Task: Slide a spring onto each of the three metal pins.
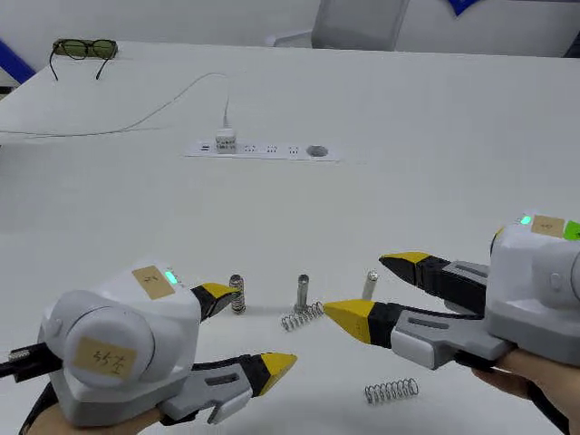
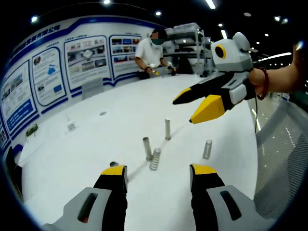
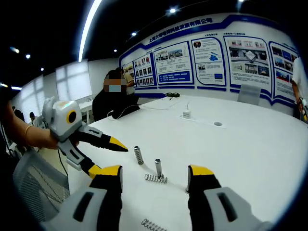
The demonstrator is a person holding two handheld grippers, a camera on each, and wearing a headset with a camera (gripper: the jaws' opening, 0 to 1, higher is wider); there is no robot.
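White table (image 1: 408,118) had a spring (image 1: 302,316) lying by the middle pin (image 1: 303,288). Left gripper (image 1: 258,326) and right gripper (image 1: 361,285) were spread, empty

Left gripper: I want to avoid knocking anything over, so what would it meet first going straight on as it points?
Probably the spring lying by the bare middle pin, nearly centred ahead of the left gripper's open jaws. Height is hard to judge, so it might pass over.
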